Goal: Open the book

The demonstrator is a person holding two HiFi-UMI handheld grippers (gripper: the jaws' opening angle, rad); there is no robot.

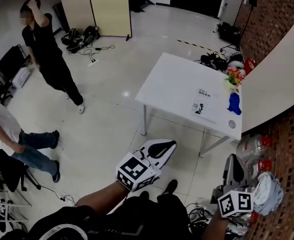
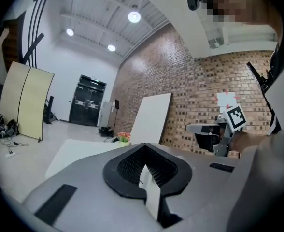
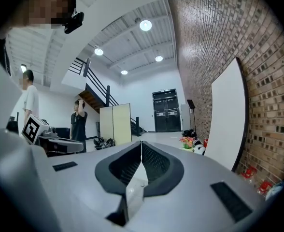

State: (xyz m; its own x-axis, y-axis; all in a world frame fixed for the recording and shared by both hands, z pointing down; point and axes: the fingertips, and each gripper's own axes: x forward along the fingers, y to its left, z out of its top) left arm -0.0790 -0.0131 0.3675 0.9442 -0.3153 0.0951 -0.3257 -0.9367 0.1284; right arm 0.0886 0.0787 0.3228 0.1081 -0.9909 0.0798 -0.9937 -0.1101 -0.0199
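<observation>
**A:** Head view first. Where is the book?

**B:** The book [image 1: 203, 101] lies flat, cover up, on the white tabletop [image 1: 169, 79]. It is toward the right end, just beside a blue vase [image 1: 234, 104] that holds flowers [image 1: 234, 76].

**A:** And the two grippers?

**B:** Both are near, over the floor and well apart from the tabletop. The left gripper [image 1: 168, 145] points toward the table. The right gripper [image 1: 232, 160] hangs at the near right, close to the brick wall [image 1: 282, 134].

**A:** Anyone else about?

**B:** A person in black [image 1: 49, 54] stands far left, one hand on the head. A person in jeans [image 1: 29, 149] is cut off by the left edge.

**A:** Now the left gripper view.

**B:** Its fingers [image 2: 130, 163] are pressed together, meeting at the tip, with nothing between them. Past them is the pale tabletop with the flowers at its far end. A white board [image 2: 151, 117] leans on the brick wall. The right gripper's marker cube [image 2: 236, 117] shows at the right.

**A:** And the right gripper view?

**B:** Those fingers [image 3: 154, 161] are also pressed together, and they hold nothing. Beyond them stand a folding screen [image 3: 115, 123] and a black double door [image 3: 166, 110]. The person in black is on the left, below a staircase [image 3: 91, 88].
</observation>
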